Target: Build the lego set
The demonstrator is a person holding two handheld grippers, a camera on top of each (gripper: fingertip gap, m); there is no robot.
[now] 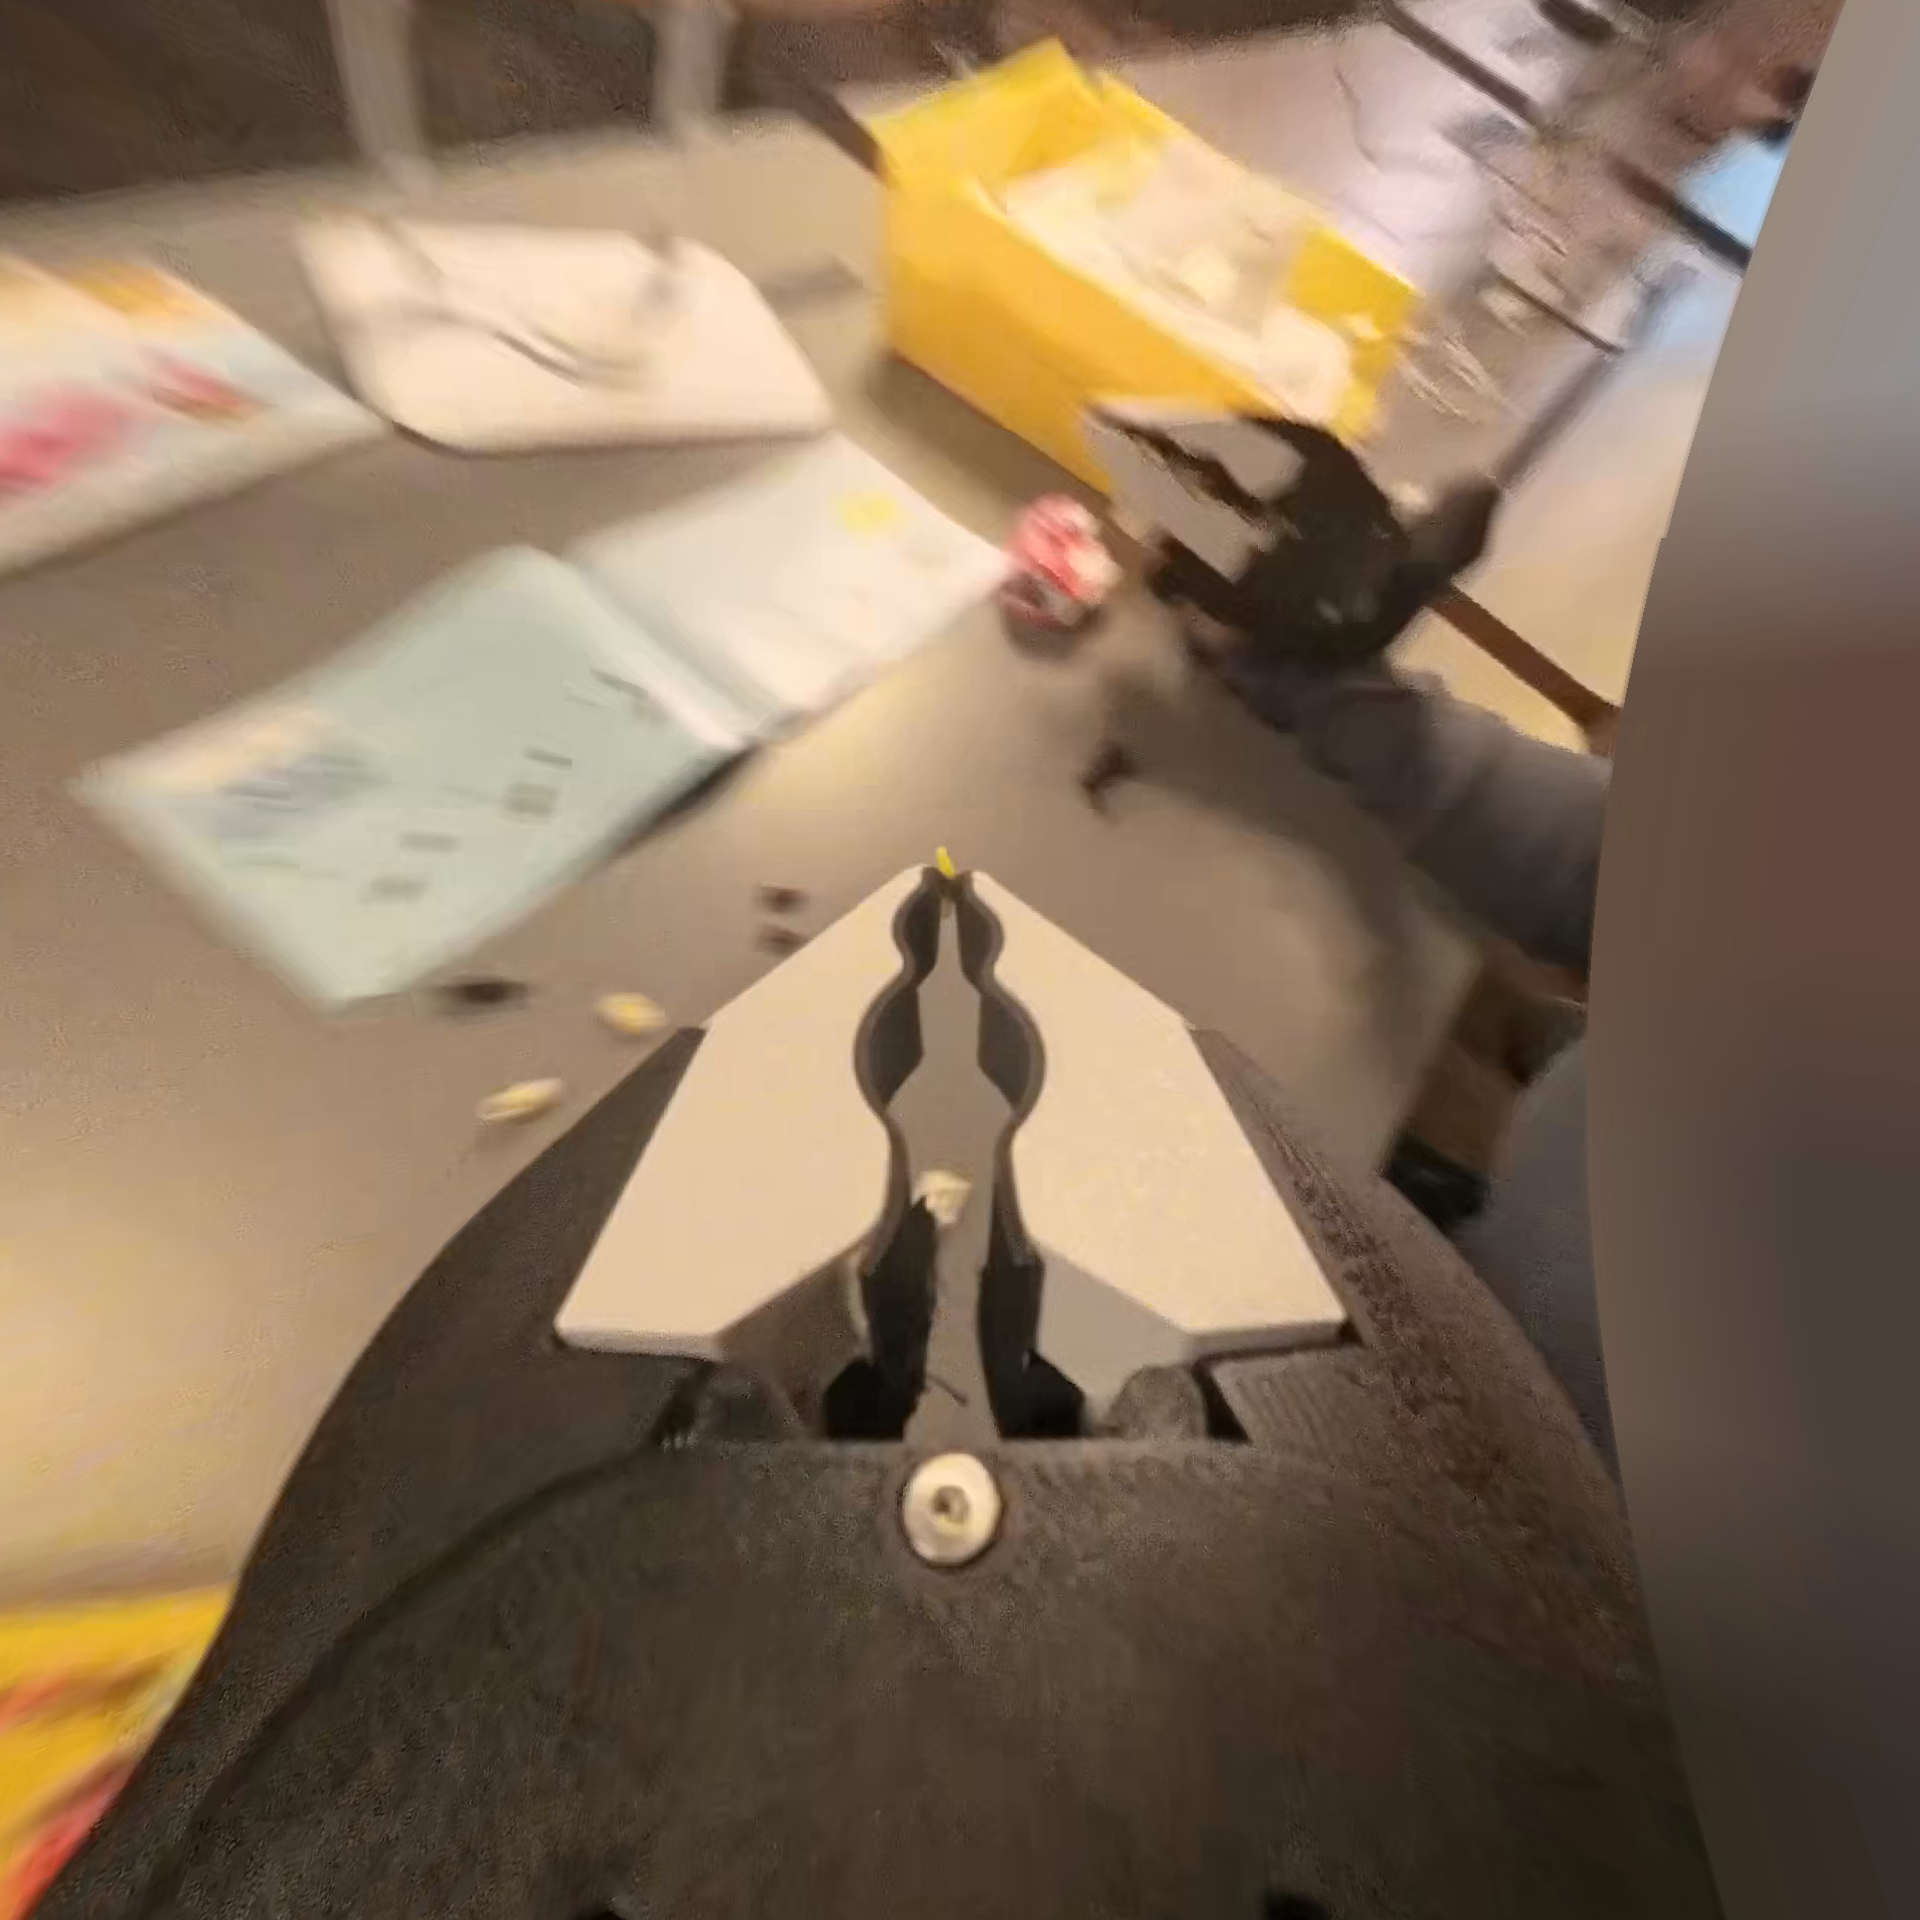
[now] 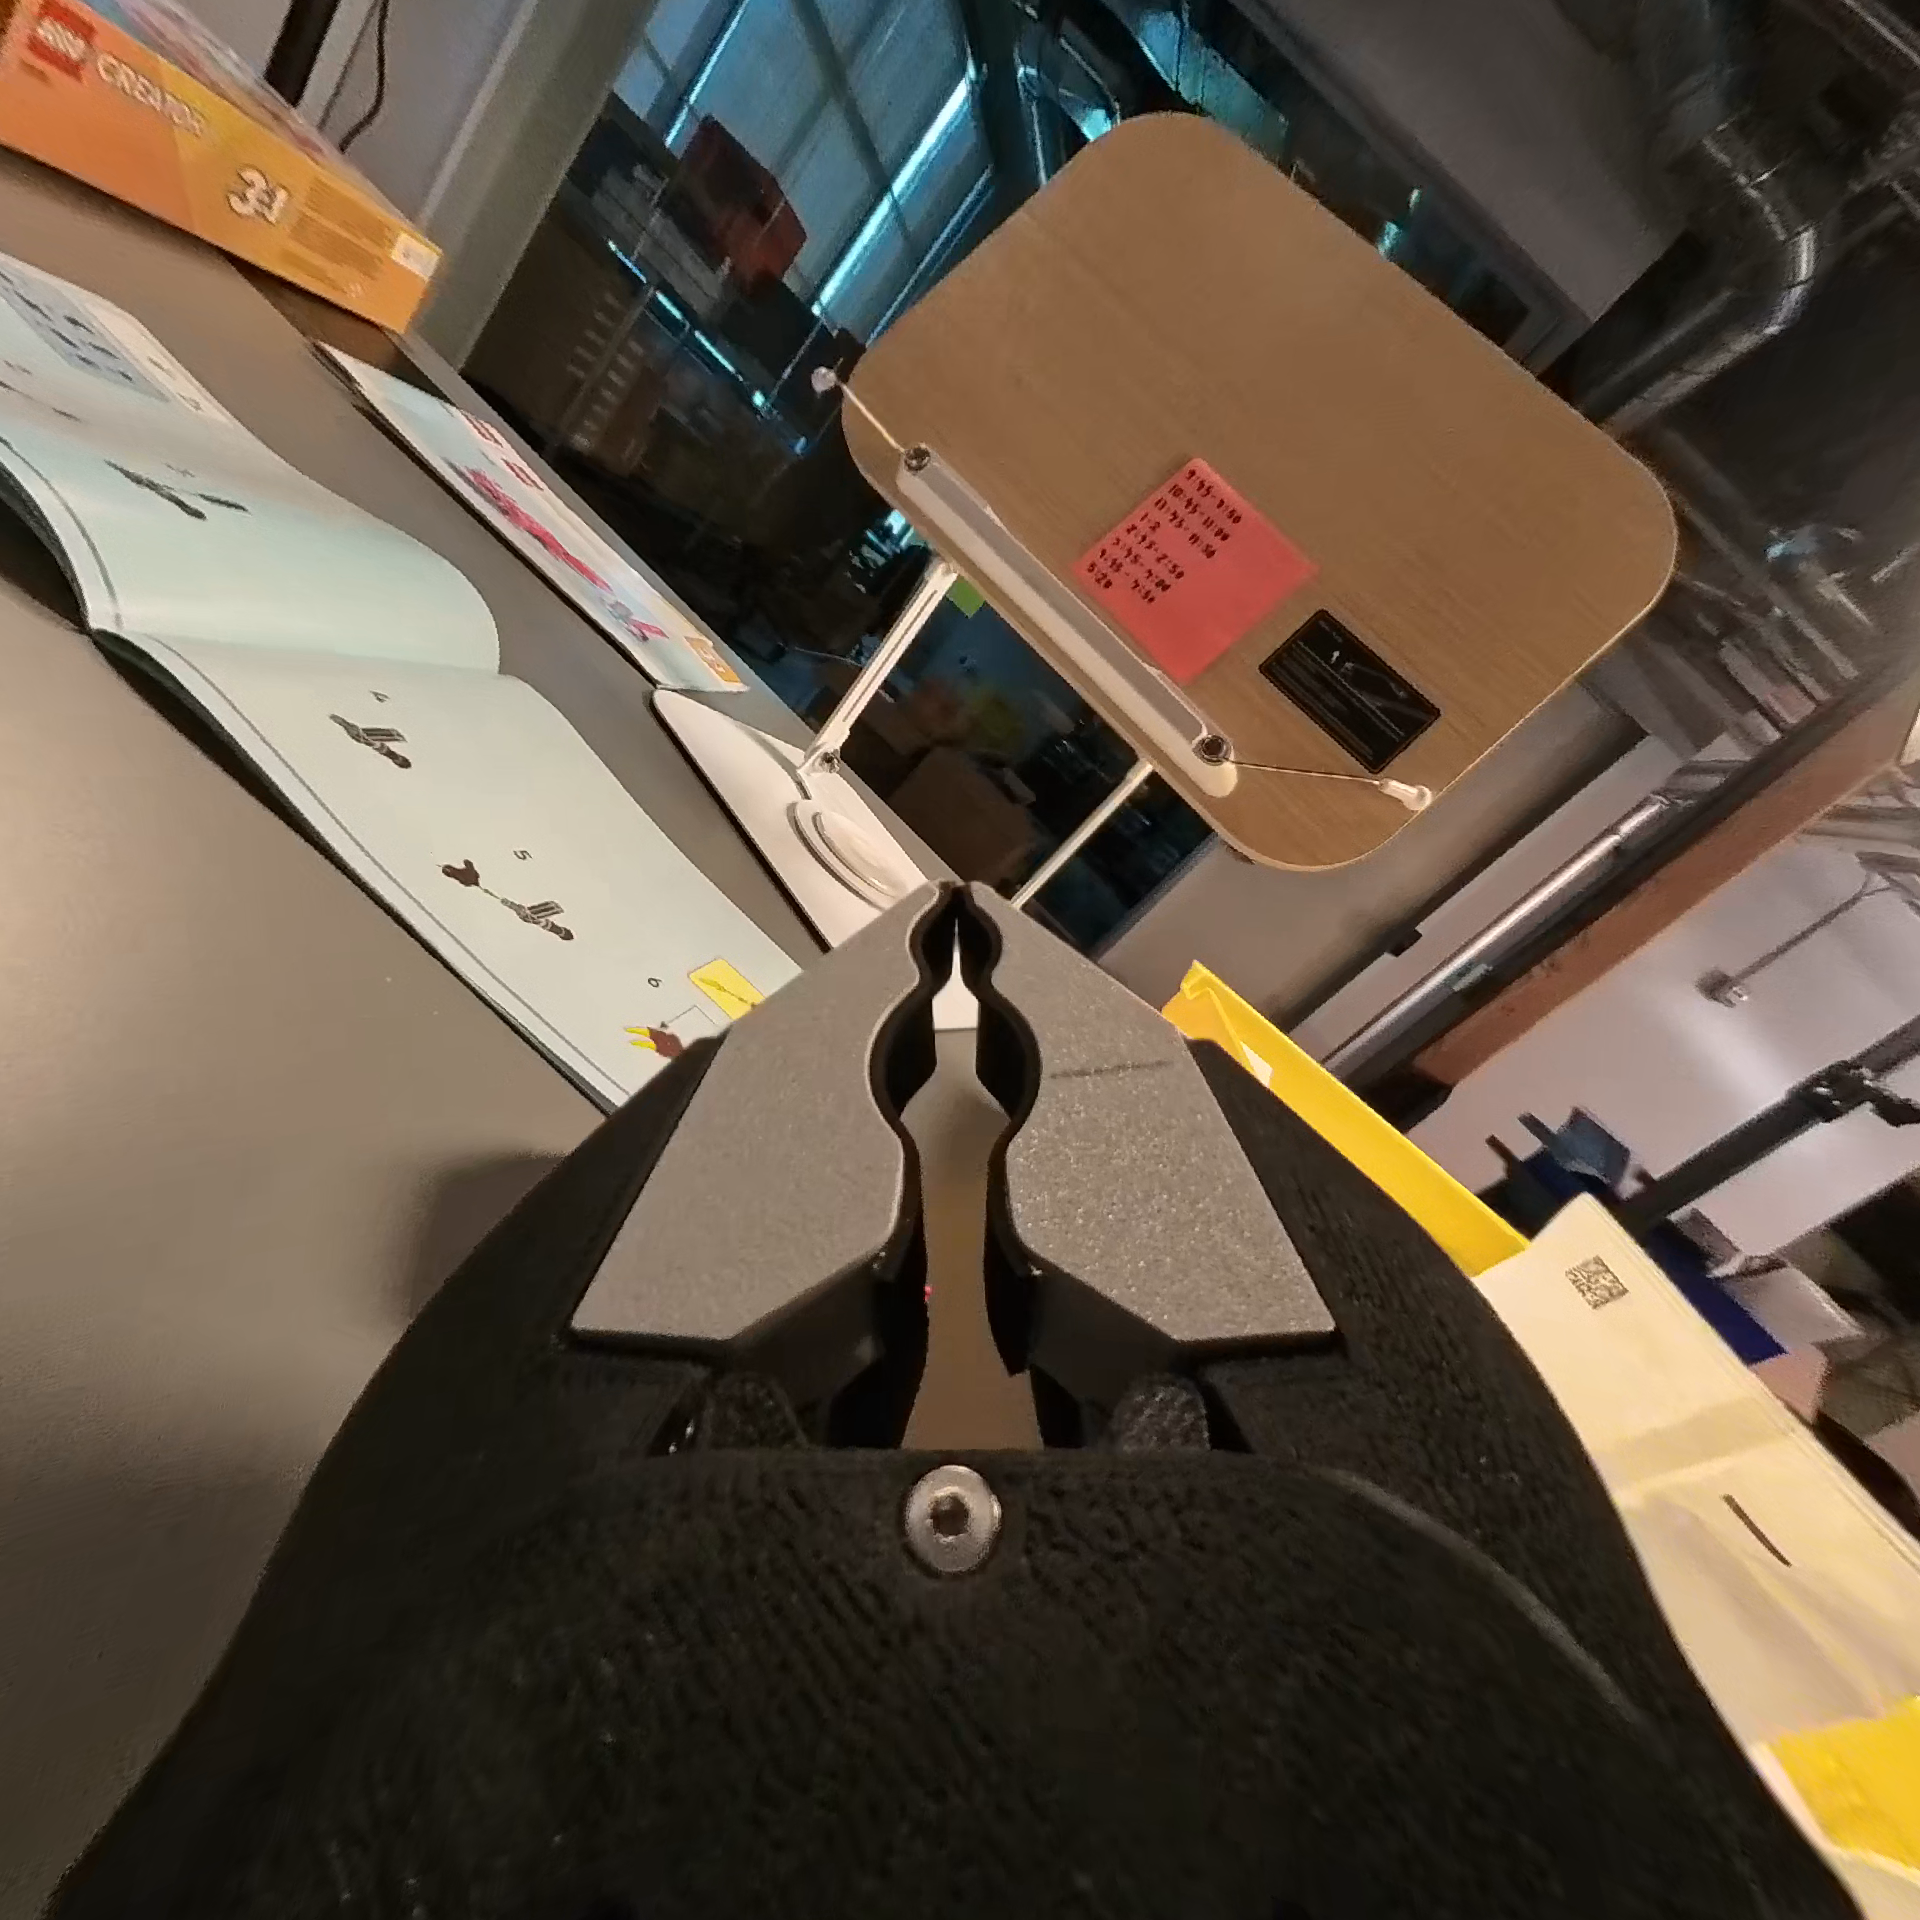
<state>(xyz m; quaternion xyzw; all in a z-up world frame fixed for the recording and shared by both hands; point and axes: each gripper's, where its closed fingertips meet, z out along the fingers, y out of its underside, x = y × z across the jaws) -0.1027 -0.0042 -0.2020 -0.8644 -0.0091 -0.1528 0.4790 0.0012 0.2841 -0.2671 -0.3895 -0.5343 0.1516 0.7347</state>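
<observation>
L gripper (image 1: 948, 883) raised above grey table (image 1: 260, 1195), angled fwd and down; fingertips closed to near-contact on tiny yellow piece (image 1: 944, 860), only a sliver showing past the tips, shape not discernible. View heavily motion-blurred. R gripper (image 2: 958, 896) low over same table, tilted upward toward wood-grain lamp head (image 2: 1299, 436); jaws fully closed, tips meeting, nothing between them. R gripper also seen far off in L view (image 1: 1195, 478), just beside yellow box (image 1: 1091, 312). Open instruction booklet (image 1: 499, 748) lies ahead-left of L gripper, apart from it. Small loose pieces, dark (image 1: 779, 899) and pale yellow (image 1: 629, 1010), scattered on table near L fingertips. White lamp base (image 1: 561, 332) beyond booklet. Bare table strip betw booklet and R gripper. In R view: booklet to left, orange box (image 2: 229, 177) at far-left table edge, yellow box wall close on right.
</observation>
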